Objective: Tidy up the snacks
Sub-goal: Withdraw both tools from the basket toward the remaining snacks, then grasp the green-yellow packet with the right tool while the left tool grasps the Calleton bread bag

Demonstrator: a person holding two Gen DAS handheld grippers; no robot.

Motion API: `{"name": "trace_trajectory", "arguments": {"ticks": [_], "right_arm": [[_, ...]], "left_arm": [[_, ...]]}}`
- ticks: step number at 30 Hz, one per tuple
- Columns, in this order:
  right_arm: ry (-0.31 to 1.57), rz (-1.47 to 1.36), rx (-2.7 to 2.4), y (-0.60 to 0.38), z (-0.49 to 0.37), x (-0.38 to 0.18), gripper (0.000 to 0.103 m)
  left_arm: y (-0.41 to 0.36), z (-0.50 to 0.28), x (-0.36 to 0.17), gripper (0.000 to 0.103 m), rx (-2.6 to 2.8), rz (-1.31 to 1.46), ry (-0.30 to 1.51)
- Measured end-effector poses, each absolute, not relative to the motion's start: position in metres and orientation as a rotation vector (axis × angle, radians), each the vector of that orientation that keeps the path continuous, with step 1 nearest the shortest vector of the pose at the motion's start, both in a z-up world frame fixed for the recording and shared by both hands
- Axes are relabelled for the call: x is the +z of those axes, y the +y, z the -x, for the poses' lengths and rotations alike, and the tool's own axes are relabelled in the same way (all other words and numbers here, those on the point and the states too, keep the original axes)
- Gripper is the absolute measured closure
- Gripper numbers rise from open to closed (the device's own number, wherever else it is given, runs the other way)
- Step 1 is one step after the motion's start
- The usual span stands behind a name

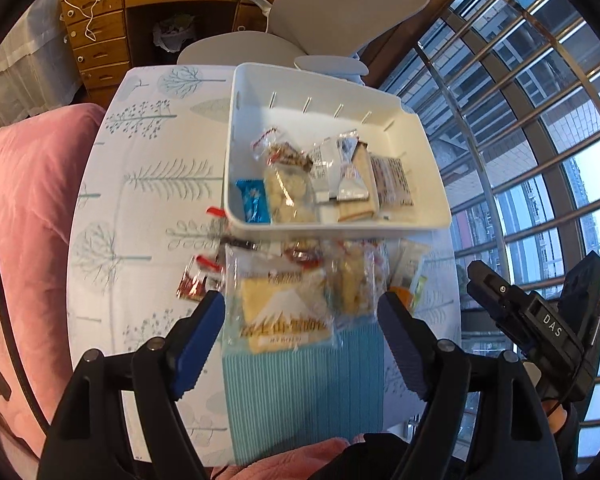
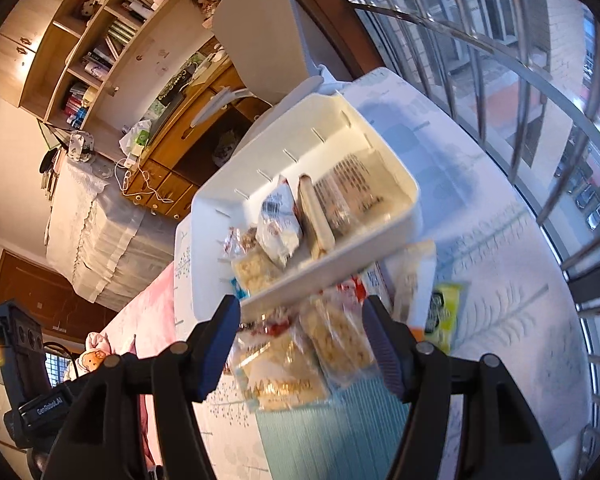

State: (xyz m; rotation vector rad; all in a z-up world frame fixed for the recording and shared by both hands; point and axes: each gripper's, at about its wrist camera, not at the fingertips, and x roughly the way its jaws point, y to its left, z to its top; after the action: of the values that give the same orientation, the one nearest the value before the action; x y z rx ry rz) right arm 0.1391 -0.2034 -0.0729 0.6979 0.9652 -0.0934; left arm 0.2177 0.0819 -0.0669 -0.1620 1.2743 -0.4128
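Note:
A white plastic bin point(image 1: 340, 228) point(image 2: 308, 280) stands on the table and holds several wrapped snacks, among them a blue packet point(image 1: 254, 200). In front of it lies a loose pile of snacks, with a yellow cracker packet point(image 1: 284, 312) point(image 2: 288, 376) on top. My left gripper point(image 1: 300, 298) hovers over that packet, jaws wide apart, pads pressing on nothing. My right gripper point(image 2: 300, 304) hangs over the same pile, also open with nothing gripped. Its body point(image 1: 532, 320) shows at the right of the left wrist view.
The table point(image 1: 140, 180) has a tree-print cloth and a teal ribbed mat point(image 1: 300, 392) point(image 2: 340, 432) at its near edge. A yellow-green packet point(image 2: 444, 316) lies right of the pile. A grey chair point(image 1: 340, 12) stands behind, pink bedding point(image 1: 28, 200) lies left, and a barred window point(image 1: 520, 120) is to the right.

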Motion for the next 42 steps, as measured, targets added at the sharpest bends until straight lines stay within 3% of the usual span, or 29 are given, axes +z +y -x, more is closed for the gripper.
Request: {"name": "trace_trajectory", "arguments": {"ticks": [12, 21, 42], "right_arm": [[0.986, -0.68, -0.184, -0.182, -0.081, -0.094, 0.039], [1.037, -0.561, -0.236, -0.183, -0.065, -0.112, 0.035], [1.13, -0.075, -0.035, -0.221, -0.089, -0.155, 0.033]], "left_arm": [[0.095, -0.179, -0.093, 0.021, -0.46, 0.144, 1.331], [0.091, -0.172, -0.118, 0.012, -0.43, 0.139, 1.402], [0.034, -0.199, -0.187, 0.011, -0.223, 0.161, 1.544]]}}
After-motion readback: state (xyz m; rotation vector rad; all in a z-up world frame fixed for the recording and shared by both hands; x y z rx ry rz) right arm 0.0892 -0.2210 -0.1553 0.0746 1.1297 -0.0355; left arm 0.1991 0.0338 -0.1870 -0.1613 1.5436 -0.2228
